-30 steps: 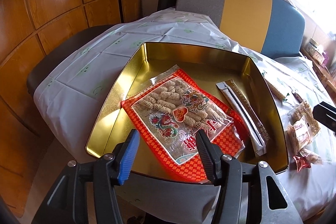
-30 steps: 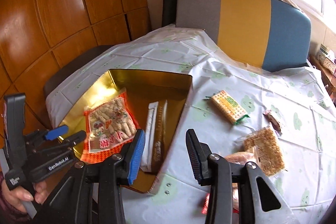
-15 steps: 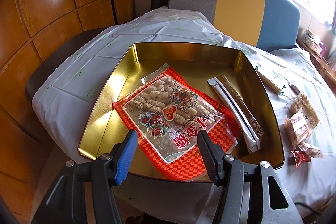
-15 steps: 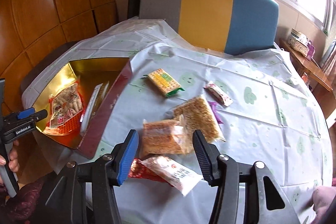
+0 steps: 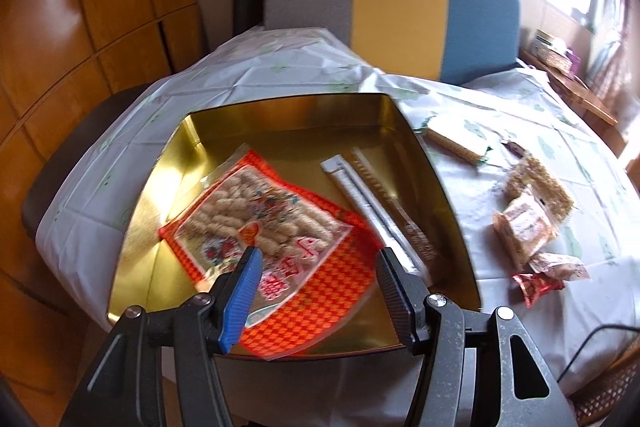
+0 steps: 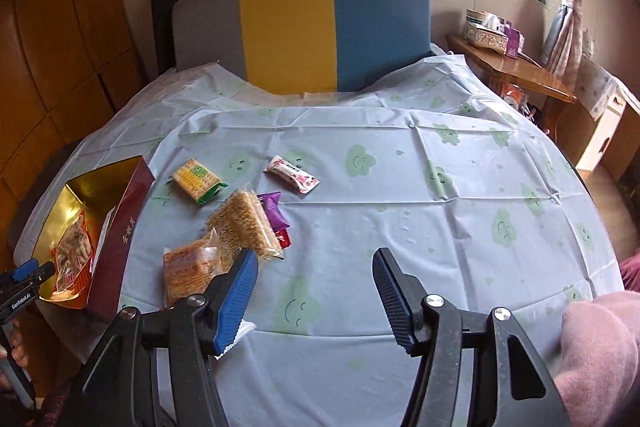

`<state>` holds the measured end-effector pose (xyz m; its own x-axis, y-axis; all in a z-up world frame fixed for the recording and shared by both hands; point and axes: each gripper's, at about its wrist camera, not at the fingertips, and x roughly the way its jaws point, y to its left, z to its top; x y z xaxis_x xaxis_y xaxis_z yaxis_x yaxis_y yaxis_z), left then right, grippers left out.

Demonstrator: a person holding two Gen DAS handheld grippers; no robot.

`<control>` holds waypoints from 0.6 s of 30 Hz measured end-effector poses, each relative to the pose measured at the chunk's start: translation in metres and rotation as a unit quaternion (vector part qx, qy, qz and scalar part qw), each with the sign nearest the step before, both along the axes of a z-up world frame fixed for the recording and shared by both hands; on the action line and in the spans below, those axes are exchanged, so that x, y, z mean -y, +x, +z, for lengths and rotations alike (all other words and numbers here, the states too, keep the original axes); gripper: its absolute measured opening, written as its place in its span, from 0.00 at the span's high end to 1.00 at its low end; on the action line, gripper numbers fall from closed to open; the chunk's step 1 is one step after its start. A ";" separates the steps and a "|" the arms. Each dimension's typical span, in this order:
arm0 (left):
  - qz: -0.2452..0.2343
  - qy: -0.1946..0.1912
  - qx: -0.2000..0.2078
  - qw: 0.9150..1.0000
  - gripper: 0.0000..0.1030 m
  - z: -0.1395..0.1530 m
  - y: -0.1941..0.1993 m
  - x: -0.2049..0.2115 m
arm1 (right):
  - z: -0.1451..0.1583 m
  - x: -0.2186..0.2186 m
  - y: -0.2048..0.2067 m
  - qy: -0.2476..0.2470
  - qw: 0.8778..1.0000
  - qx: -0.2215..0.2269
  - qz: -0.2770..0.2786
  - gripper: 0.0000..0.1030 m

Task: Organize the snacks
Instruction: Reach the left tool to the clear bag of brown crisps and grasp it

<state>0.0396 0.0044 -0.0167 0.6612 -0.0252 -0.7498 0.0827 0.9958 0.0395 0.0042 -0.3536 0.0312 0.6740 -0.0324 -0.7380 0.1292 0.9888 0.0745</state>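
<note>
Right hand-held gripper (image 6: 314, 273) opening, empty | orange snack pack (image 6: 188, 271) lying just left | centring before clamping advisable | left hand-held gripper (image 5: 318, 271) hovering apart over gold tin (image 5: 440, 187)

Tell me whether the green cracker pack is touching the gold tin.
Apart. In the right wrist view the green cracker pack lies on bare tablecloth, with a clear strip of cloth between it and the gold tin.

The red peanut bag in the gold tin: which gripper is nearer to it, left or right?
Left. The left gripper hovers open right over the red bag in the tin. The right gripper, empty and opening, is over the tablecloth, off to the tin's right.
</note>
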 end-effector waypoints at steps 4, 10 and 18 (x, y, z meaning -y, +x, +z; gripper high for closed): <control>-0.057 0.006 0.001 0.998 0.42 0.003 -0.003 0.025 | -0.005 0.027 -0.005 0.044 0.998 0.008 -0.039 0.39; -0.107 0.008 -0.016 0.994 0.42 -0.001 -0.006 0.058 | -0.010 0.058 -0.010 0.130 0.989 0.026 -0.071 0.34; -0.157 0.026 -0.027 0.987 0.41 -0.007 -0.008 0.095 | -0.015 0.077 -0.019 0.195 0.976 0.035 -0.093 0.32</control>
<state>0.0315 -0.0911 -0.0235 0.5857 -0.1837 -0.7895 0.3903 0.9175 0.0761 -0.0144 -0.4308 0.0159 0.7329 0.1141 -0.6707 0.2854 0.8433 0.4555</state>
